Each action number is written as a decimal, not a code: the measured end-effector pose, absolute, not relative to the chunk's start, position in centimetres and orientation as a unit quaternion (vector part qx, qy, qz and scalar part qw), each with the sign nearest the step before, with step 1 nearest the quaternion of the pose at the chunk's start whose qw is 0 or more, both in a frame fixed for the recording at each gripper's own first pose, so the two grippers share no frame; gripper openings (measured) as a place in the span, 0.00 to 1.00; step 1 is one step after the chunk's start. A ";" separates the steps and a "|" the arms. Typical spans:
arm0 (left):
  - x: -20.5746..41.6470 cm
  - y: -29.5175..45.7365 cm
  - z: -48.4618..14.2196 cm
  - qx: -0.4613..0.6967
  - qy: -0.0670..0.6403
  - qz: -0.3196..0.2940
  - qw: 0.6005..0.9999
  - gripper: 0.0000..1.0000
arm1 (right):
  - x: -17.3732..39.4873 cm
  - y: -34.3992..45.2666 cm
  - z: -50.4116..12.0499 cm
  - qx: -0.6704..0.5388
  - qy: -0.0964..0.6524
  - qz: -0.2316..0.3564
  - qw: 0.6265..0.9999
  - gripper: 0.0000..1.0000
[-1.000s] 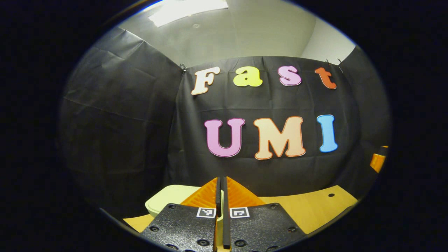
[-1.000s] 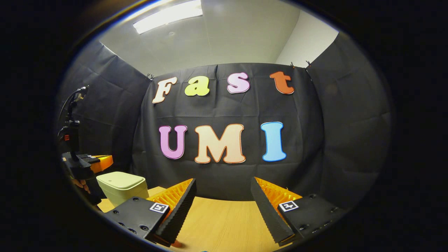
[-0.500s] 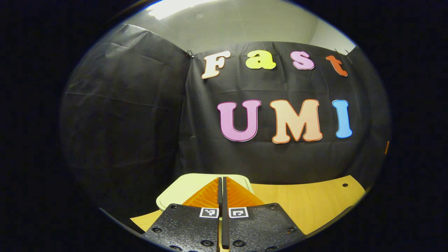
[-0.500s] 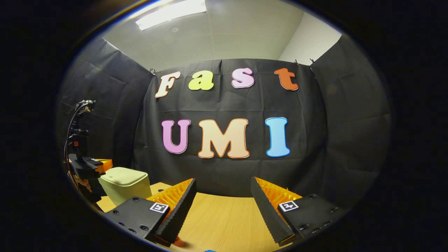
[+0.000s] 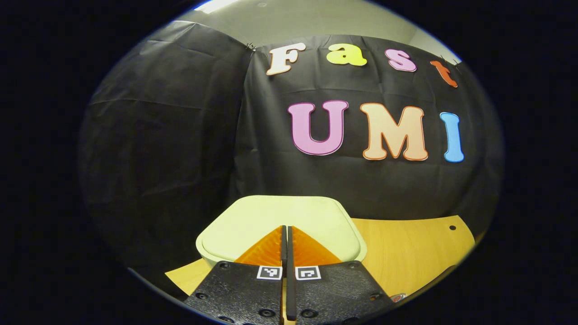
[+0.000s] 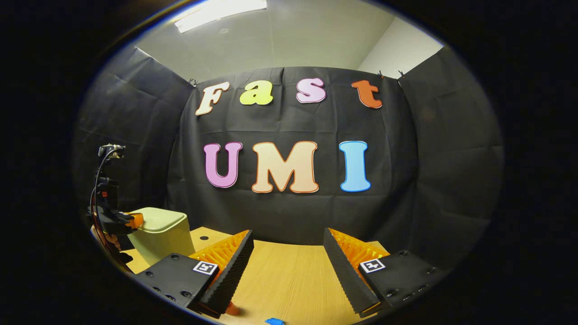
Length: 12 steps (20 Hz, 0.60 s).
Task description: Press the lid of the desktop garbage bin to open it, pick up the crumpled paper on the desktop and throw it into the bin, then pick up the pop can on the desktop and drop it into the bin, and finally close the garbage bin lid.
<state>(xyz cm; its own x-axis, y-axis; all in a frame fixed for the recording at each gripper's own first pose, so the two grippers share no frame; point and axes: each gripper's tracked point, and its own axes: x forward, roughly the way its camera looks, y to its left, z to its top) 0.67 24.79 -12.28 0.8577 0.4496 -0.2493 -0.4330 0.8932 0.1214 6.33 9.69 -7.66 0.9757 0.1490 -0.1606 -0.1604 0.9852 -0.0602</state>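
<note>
The pale green bin [image 5: 253, 216] stands on the wooden table with its lid down. My left gripper [image 5: 286, 228] is shut with nothing between its fingers, tips low over the near part of the lid; contact cannot be told. In the right gripper view the bin [image 6: 165, 234] is at the far left, and the left gripper [image 6: 131, 220] sits at the lid's near edge, held by a hand. My right gripper [image 6: 288, 237] is open and empty above the bare table [image 6: 284, 280]. A small red-rimmed object [image 5: 397, 297] peeks in at the table's near right edge.
Black cloth walls close the booth behind and on both sides. The table [image 5: 406, 253] has a small hole near its far right corner. A small orange-red bit [image 6: 232, 309] and a blue scrap [image 6: 274, 321] lie just under the right gripper's fingers.
My left gripper has come down and forward onto the bin, whose lid now looms larger under the shut fingers. The right gripper has barely shifted and stays open.
</note>
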 end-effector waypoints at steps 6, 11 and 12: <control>0.7 24.9 -13.2 0.019 0.130 0.230 0.964 0.00 | 6.0 11.1 -9.2 -0.038 0.097 0.086 0.991 0.99; 0.7 23.4 -11.6 0.018 0.116 0.196 0.974 0.00 | 5.7 11.2 -11.8 -0.053 0.123 0.097 0.986 0.98; 0.4 23.0 -11.1 0.017 0.108 0.192 0.975 0.00 | 5.8 11.0 -12.1 -0.060 0.127 0.097 0.985 1.00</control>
<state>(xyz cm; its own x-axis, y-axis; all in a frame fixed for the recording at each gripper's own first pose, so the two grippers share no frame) 0.36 23.01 -11.07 0.9026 0.3791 -0.2039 -0.3716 0.9253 0.0753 5.79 11.00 -12.14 0.9493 0.1750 -0.2611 -0.2055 0.9741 -0.0945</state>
